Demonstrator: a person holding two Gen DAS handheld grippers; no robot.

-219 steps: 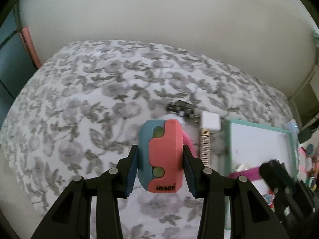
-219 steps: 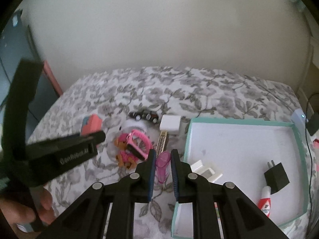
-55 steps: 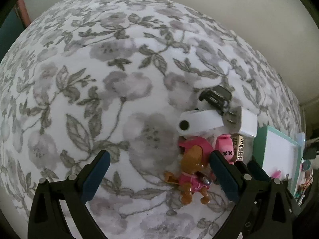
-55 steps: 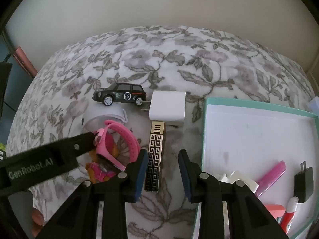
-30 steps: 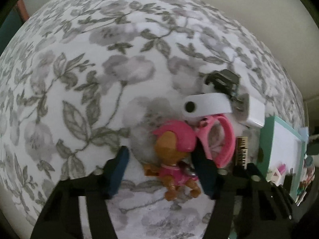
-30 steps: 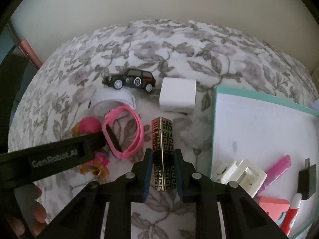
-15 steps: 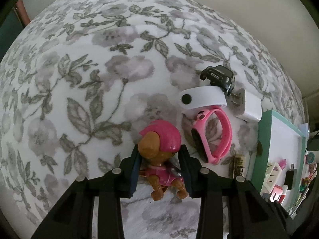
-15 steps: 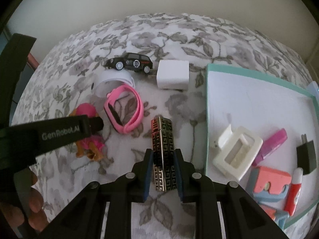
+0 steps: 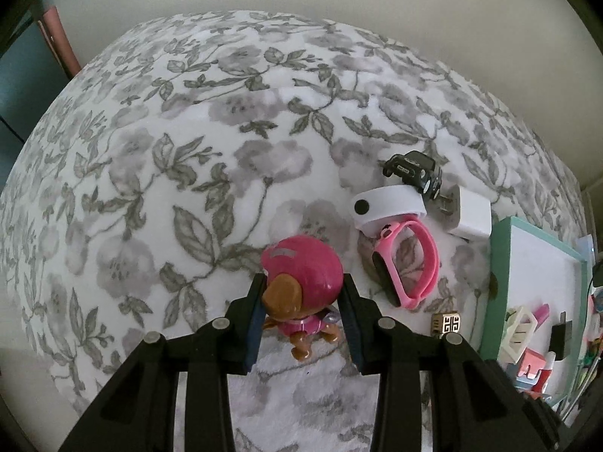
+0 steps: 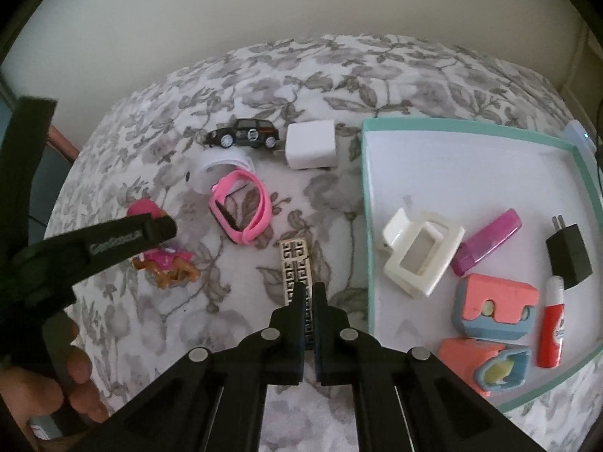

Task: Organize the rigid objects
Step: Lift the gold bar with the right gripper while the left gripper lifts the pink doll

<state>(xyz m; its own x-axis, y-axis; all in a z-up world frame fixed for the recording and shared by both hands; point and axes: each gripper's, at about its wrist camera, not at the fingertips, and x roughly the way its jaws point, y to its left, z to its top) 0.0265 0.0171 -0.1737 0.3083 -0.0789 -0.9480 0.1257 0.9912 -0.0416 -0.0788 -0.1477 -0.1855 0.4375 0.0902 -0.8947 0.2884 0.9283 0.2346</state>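
Note:
My left gripper [image 9: 303, 293] is shut on a pink-helmeted toy dog [image 9: 301, 282], which also shows in the right wrist view [image 10: 162, 256] behind the left gripper's finger. My right gripper [image 10: 309, 293] is shut on a gold-patterned bar [image 10: 296, 263], held above the floral bedspread; its end also shows in the left wrist view [image 9: 446, 323]. The teal-rimmed white tray [image 10: 471, 128] lies at the right and holds a white clip [image 10: 422, 254], a purple case [image 10: 486, 243], two coral-blue blocks [image 10: 493, 309], a black charger [image 10: 569, 256] and a red tube [image 10: 551, 324].
On the bedspread lie a pink watch band [image 10: 241, 207], a white band [image 10: 220, 167], a black toy car [image 10: 245, 133] and a white charger cube [image 10: 311, 144]. The wall is behind the bed. A white device [image 10: 580, 137] sits beyond the tray's far corner.
My left gripper closed on the toy dog and lifted it. My right gripper closed on the gold bar and raised it back from the bedspread.

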